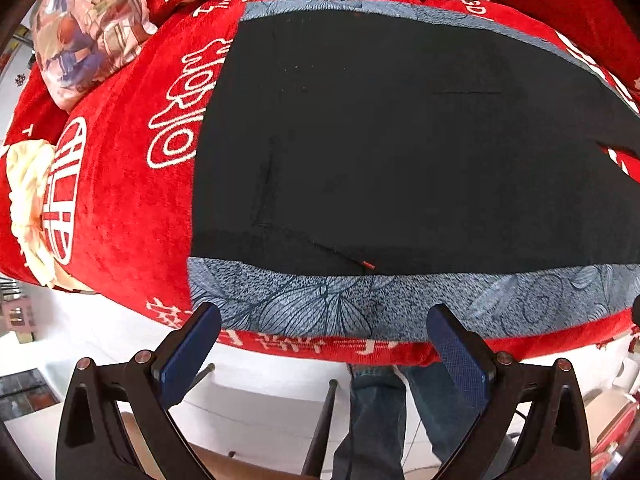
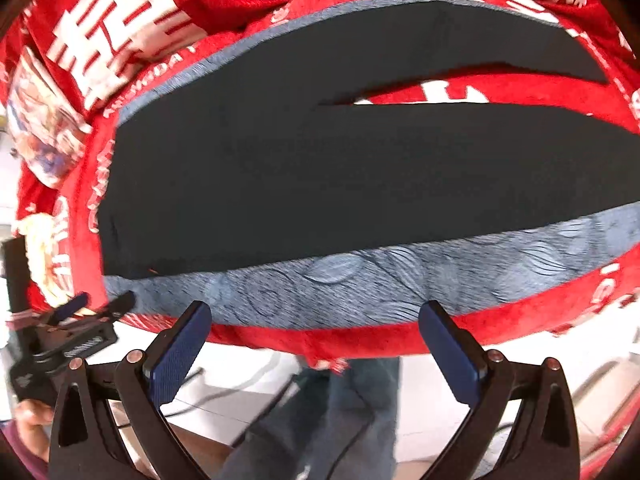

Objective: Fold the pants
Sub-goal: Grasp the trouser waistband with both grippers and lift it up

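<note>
Now the black pants (image 1: 400, 152) lie spread flat on a bed (image 1: 120, 208) covered by a red blanket with white lettering, resting on top of a blue-grey patterned cloth (image 1: 320, 304) whose strip shows along the bed's near edge and again along the far side of the pants. In the right wrist view the pants (image 2: 280, 184) show both legs running toward the bed's right end, a narrow wedge of red blanket visible between them, while the waist end sits toward the left end of the bed. The left gripper (image 1: 324, 328) hangs just off the near edge of the bed, over the patterned strip, with its jaws spread wide and nothing between them; its blue fingers (image 1: 188, 356) touch no fabric. The right gripper (image 2: 316, 324) is placed likewise at the near edge, jaws wide apart and empty, blue fingers (image 2: 452, 356) clear of the cloth. In the right wrist view the left gripper (image 2: 96, 304) appears at the left, near the corner of the patterned cloth (image 2: 360, 284), with a hand (image 2: 32, 428) below it. A printed pillow (image 1: 88, 32) lies at the far left corner of the bed, and a cream bundle of fabric (image 1: 28, 208) sits at the left edge. Below the bed's near edge, the person's legs in blue jeans (image 1: 376, 420) stand on a pale floor (image 1: 260, 400).
</note>
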Demonstrator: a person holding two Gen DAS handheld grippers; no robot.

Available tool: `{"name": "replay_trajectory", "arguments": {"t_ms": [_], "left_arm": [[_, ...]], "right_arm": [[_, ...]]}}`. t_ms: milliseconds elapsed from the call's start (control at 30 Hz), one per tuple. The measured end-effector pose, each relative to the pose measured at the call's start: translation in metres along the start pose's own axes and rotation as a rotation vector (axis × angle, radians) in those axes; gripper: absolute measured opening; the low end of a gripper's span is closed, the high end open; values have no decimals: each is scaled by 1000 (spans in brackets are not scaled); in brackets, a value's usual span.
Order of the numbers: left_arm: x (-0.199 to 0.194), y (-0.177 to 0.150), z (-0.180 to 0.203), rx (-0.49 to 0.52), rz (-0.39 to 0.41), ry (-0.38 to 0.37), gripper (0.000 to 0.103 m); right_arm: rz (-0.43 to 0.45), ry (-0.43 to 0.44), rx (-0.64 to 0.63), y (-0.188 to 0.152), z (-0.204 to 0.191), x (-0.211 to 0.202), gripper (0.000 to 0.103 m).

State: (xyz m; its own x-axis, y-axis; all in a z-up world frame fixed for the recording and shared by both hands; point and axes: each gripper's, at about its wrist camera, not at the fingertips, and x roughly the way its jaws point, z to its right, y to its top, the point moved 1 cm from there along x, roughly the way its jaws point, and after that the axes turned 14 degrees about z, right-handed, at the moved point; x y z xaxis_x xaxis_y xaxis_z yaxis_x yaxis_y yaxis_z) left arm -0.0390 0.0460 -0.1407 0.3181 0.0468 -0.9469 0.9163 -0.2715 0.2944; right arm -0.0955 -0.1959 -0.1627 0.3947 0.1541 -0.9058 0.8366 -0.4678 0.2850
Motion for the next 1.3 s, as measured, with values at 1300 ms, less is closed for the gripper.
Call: {"name": "replay_trajectory", "arguments": {"t_ms": [1300], "left_arm": [[51,-52,-63,-468,40,-530,103]], "right_arm": [[-61,716,440,-52,-27,106,103]]}}
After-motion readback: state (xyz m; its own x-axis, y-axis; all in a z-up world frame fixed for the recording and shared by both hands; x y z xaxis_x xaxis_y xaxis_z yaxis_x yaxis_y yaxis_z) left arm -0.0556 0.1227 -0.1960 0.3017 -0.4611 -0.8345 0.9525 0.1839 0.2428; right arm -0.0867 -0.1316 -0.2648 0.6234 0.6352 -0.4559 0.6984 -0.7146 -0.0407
